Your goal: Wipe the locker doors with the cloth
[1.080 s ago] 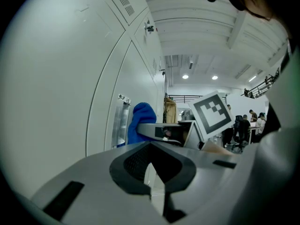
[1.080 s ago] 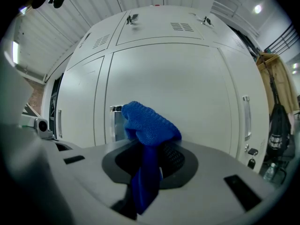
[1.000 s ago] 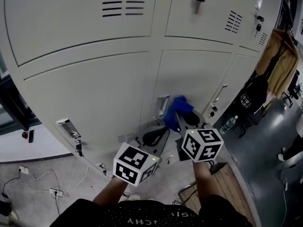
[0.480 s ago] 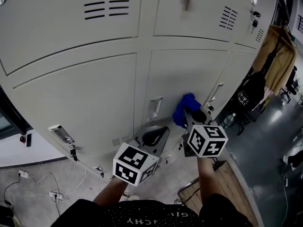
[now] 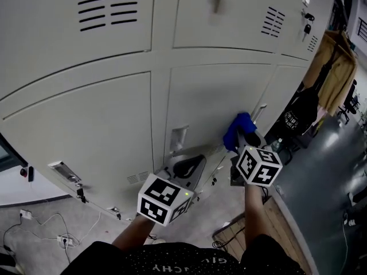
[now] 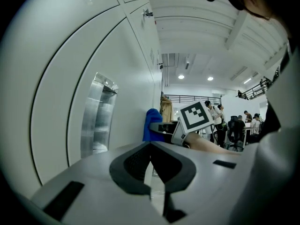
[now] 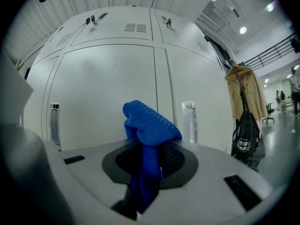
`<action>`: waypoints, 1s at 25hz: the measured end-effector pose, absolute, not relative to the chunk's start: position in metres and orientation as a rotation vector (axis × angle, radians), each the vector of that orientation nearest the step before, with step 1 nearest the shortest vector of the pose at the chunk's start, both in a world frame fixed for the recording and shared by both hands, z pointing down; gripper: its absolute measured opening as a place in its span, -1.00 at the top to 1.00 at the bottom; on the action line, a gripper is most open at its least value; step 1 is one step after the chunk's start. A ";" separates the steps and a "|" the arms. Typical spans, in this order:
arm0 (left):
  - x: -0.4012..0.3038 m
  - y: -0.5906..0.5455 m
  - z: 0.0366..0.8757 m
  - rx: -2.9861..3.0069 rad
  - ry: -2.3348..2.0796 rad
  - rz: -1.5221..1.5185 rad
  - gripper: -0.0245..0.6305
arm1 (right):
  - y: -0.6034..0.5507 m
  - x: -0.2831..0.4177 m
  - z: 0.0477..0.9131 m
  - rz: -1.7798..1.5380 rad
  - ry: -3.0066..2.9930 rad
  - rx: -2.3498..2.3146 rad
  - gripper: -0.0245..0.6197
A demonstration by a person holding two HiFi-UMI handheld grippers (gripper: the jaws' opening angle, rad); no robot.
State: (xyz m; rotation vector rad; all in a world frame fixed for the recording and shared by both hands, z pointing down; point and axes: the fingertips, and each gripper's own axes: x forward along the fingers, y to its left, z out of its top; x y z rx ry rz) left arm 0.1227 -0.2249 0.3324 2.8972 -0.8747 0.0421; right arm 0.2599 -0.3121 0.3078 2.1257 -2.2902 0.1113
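Ribbed blue cloth [image 7: 150, 123] pinched in right gripper [image 7: 149, 156] jaws, facing smooth pale locker door [image 7: 103, 88], left gripper [image 6: 151, 146] jaws together

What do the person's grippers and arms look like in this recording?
Left gripper and right gripper are grey shells with black textured jaw pads. Each carries a white cube of black square markers. Forearms are bare, no sleeves; a black top with pale lettering shows below.

Two pale grey tools, broad and smooth: the left gripper [image 6: 151, 149] and right gripper [image 7: 150, 146] each have black ribbed pads in a dark oval recess. White cubes [image 5: 164, 199] carry black square markers — one shows a green dot. Black shirt [image 5: 172, 260] — pale lettering.
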 end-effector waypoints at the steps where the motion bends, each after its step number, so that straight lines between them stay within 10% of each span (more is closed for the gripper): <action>1: 0.125 -0.226 0.332 2.901 -0.870 0.041 0.90 | -0.314 0.265 0.307 0.111 -2.279 2.140 0.68; 25: 0.093 -0.202 0.342 2.846 -0.960 0.078 0.90 | -0.275 0.212 0.345 0.133 -2.382 2.005 0.68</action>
